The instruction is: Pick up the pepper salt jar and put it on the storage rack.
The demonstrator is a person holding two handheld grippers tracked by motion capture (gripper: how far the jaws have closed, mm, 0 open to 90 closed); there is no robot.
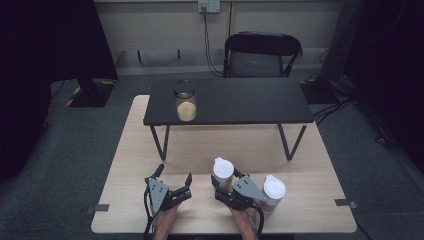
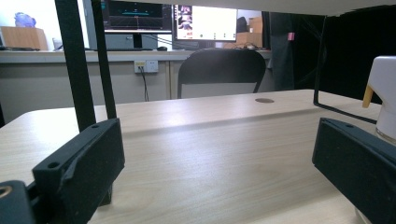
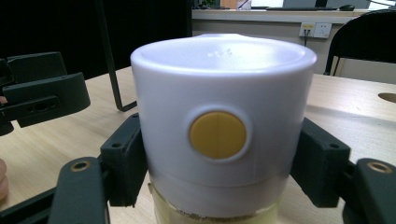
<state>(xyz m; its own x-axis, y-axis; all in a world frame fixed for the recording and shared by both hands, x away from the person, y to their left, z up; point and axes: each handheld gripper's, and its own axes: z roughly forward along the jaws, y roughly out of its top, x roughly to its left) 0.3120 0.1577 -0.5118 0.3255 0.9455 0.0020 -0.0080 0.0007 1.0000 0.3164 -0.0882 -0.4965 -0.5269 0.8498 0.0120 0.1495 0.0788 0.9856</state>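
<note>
Over on the right gripper (image 1: 227,182): clenched on the white-capped bottle (image 3: 219,116), one black jaw pressed to each side just under the cap's rim, where the straight wall gives the pads something flat to bite. Standing upright on the wooden table (image 1: 300,210), near the person's edge, with the round yellow button (image 3: 218,135) turned square toward the gripper's camera. Low and level in approach, probably so the bottle can come up without tipping.

Now the left gripper (image 1: 174,173): released, jaws spread wide with nothing between them but bare tabletop, parked just to the left of the gripped bottle. Looks like waiting its turn (perhaps to steady or take the cap, though that is a guess).

Just beside the right hand, on its outer side, a second white-capped bottle (image 1: 274,191), untouched. Farther back, on the black raised shelf (image 1: 240,100), a glass jar (image 1: 185,106) partly filled with something pale yellow, well apart from both grippers.

Next, by the look of it: a lift, kept straight, minding the neighbouring bottle.
</note>
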